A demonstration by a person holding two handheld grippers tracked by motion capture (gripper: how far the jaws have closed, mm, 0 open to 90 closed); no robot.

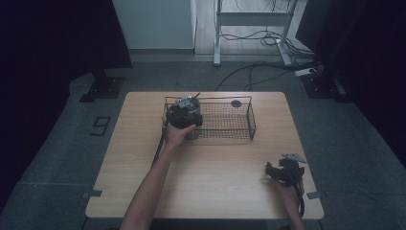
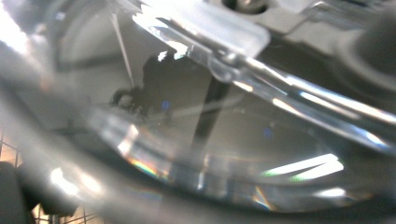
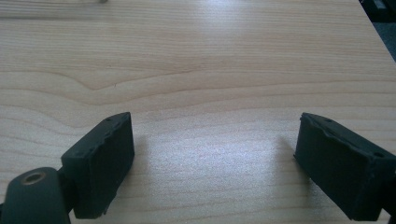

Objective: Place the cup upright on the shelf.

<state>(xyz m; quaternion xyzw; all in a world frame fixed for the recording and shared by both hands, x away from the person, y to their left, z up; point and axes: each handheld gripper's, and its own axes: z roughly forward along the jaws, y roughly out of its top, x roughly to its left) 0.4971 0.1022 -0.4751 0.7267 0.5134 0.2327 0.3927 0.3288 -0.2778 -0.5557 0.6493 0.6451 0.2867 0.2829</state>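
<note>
Right claw [image 3: 212,163], mine, parked spread and empty on the counter [image 1: 215,177] as spare; left claw [image 1: 184,115] at the wire basket's [image 1: 251,122] left end, lowering a clear glass jar [image 2: 224,140], grip unreadable.

The wire basket [image 1: 225,125] is walling off the desk's [image 1: 210,187] far middle, and the left tongs [image 1: 184,115] are crowding its left end, pressed against what seems a clear container [image 2: 224,140]. Bare wood is lying open around the right tongs [image 3: 212,154].
</note>
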